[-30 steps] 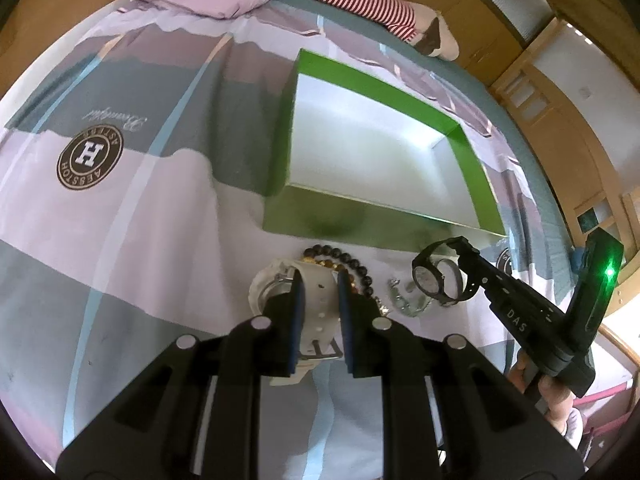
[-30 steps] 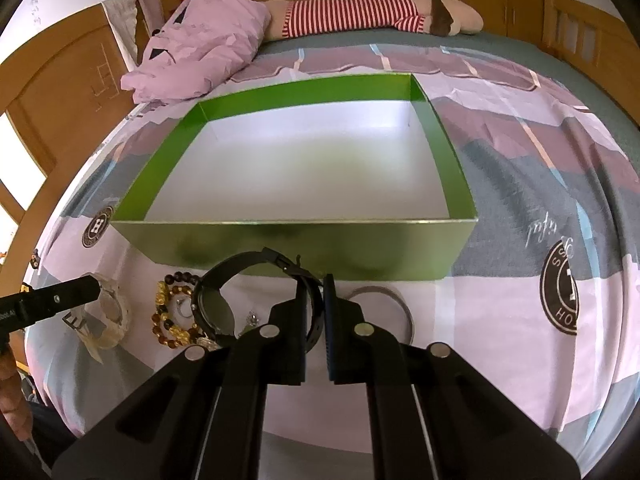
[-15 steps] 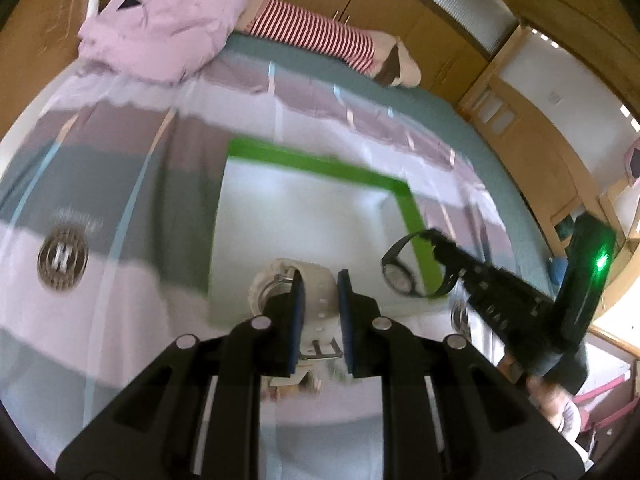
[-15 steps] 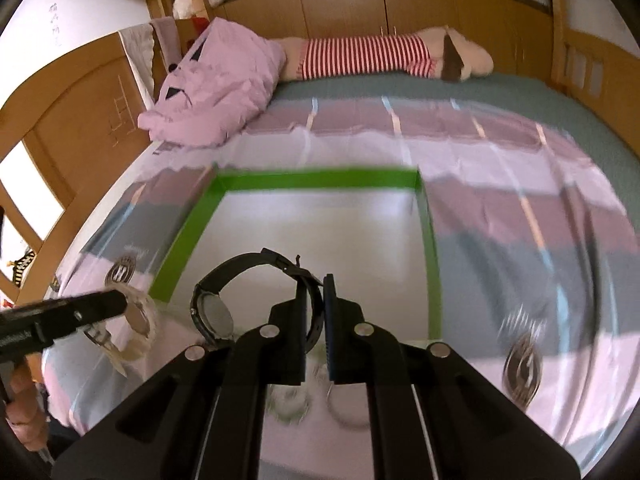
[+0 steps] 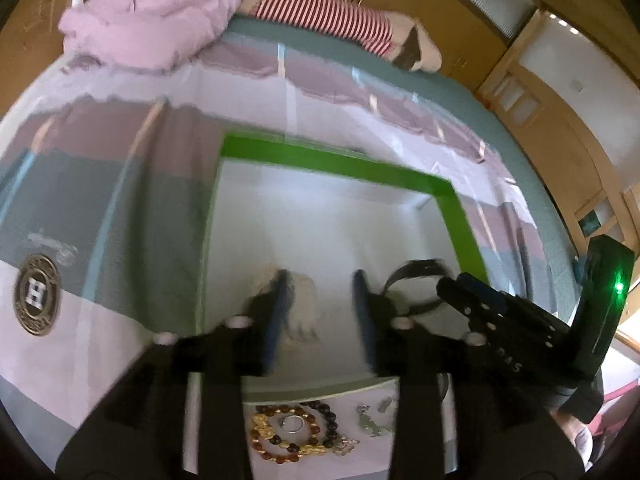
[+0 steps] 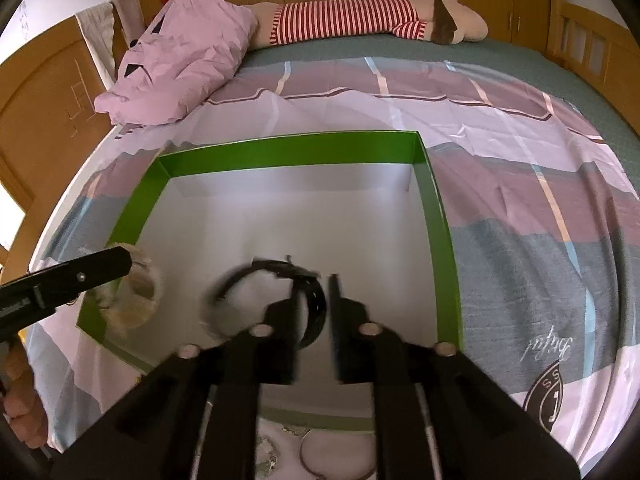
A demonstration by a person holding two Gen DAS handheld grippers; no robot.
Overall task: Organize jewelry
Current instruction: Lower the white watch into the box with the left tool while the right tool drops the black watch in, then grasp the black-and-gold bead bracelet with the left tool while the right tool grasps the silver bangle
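Grippers both over the green-walled, white-floored cardboard box (image 6: 434, 216) on the striped bedspread (image 6: 540, 220). Left gripper (image 5: 319, 304): fingers spread apart, blurred white-strapped watch (image 5: 305, 300) between them, not clamped. Right gripper (image 6: 314, 312): fingers also apart, black-strapped watch (image 6: 276, 296) blurred against the left finger; contact cannot be told. Brown-and-gold bead bracelets (image 5: 294, 432) and small silver pieces (image 5: 372, 420) lie on the bedspread just outside the near wall.
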